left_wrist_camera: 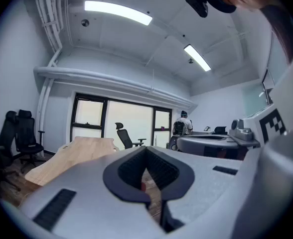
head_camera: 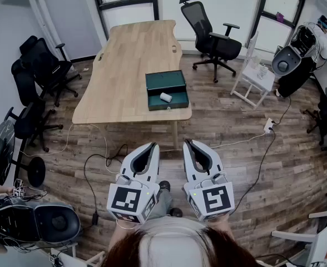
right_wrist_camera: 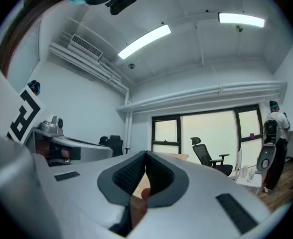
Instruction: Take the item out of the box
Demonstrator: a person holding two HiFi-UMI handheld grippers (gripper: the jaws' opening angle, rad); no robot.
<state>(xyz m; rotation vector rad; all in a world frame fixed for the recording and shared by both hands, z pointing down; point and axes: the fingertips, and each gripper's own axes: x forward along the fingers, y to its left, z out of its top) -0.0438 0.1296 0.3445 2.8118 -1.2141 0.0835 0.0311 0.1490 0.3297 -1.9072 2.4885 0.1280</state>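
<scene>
Both claws clenched and empty, well short of the table.

The left claw [head_camera: 152,146] and the right claw [head_camera: 188,143] are held level, side by side over the wooden floor [head_camera: 241,149], each with its jaw tips pressed together and nothing between them. Ahead, near the front edge of the wooden table [head_camera: 133,49], the green box [head_camera: 164,81] stands with its lid open. The small white item [head_camera: 166,97] lies inside it, well apart from both claws.
</scene>
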